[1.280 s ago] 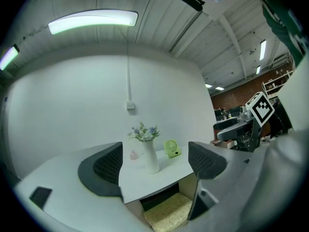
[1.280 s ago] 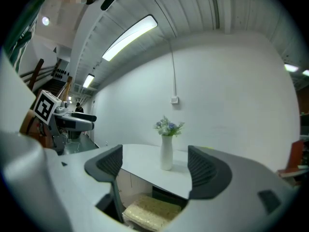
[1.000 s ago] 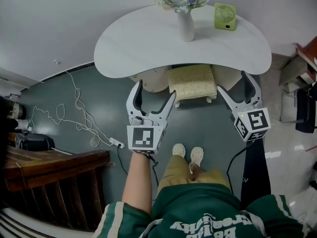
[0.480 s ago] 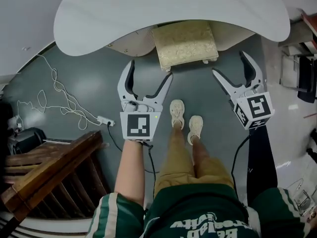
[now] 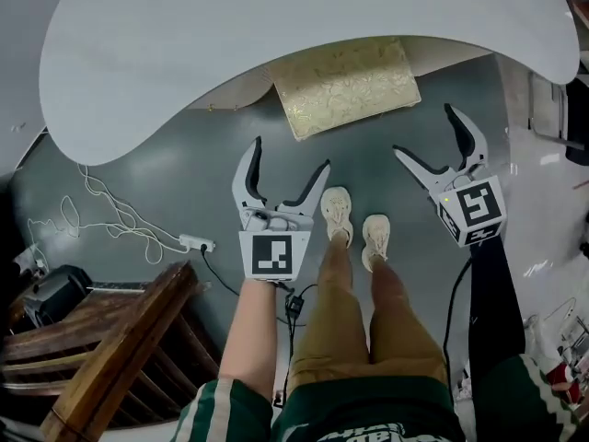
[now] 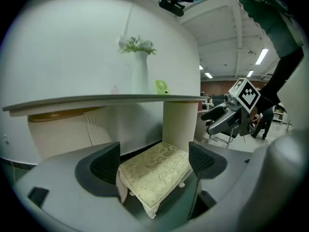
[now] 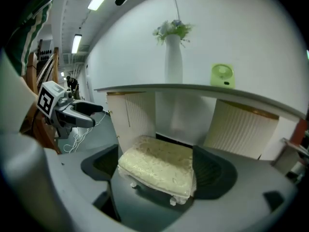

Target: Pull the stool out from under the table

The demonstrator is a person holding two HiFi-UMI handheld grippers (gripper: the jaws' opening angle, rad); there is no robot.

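Head view: the stool (image 5: 345, 86) stands on the floor at the far side. Its far part is under the bench (image 5: 230, 53) and its near edge is out in the open. The left gripper (image 5: 291, 155) and right gripper (image 5: 423, 132) hang near of it, one to each side. Neither touches it. The person's shoes (image 5: 338, 215) stand just near of the stool, so a hard pull could run it into them.

Left gripper view: the fingers (image 6: 105, 163) are spread wide and hold nothing. The stool shows ahead through the gap, with the bench's pedestal (image 6: 181, 124) just behind it. A pull from this side alone could swing the stool round against that pedestal.

Right gripper view: the fingers (image 7: 210, 170) have just been opening and now stand wide. Nothing is gripped, and the stool lies ahead, untouched. Its seat looks soft, so a pinch on the cover alone may slip or only drag the cloth. The bench edge sits low over the stool. A gripper going in too high could knock it and shake the vase (image 7: 174, 57) on top.
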